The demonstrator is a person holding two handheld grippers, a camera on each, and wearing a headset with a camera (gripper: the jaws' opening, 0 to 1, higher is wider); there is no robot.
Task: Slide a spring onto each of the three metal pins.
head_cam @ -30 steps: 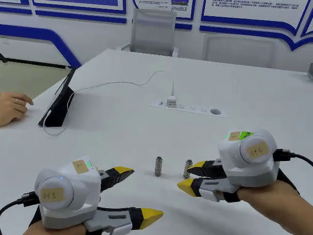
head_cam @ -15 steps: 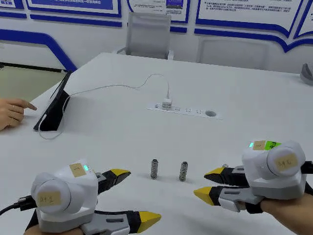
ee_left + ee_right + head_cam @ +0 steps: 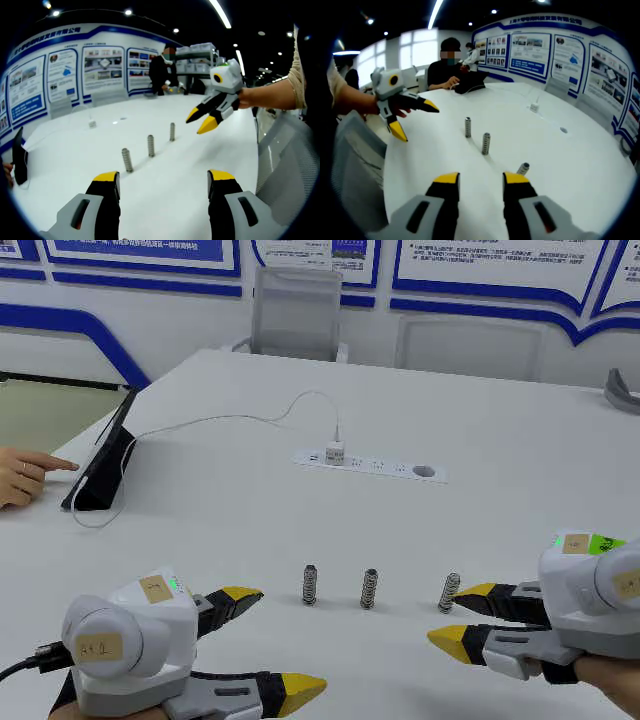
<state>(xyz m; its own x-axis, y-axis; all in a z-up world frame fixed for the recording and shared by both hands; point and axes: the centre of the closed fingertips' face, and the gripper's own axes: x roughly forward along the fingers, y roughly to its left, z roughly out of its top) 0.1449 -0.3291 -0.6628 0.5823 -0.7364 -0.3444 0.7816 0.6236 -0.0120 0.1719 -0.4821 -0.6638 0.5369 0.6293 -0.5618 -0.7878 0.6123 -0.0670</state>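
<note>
On the white table (image 3: 250, 500) three springs (image 3: 369, 588) stand in a row, seemingly seated on their pins. Just beside the rightmost spring (image 3: 449, 592), the right gripper (image 3: 456, 614) gapes empty: withdraw it straight, no nudging. The left gripper (image 3: 281, 638), also wide and empty, hovers well apart.

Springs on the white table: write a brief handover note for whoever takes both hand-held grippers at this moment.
Left hand-held gripper: open, empty, low and left of the row.
Right hand-held gripper: open, empty, tips beside the right spring.
Left spring and middle spring stand upright in one row with it on the table.
Done: all three stand as if seated; what is inside them is hidden.
Left: check the right spring, which seems to lean.
</note>
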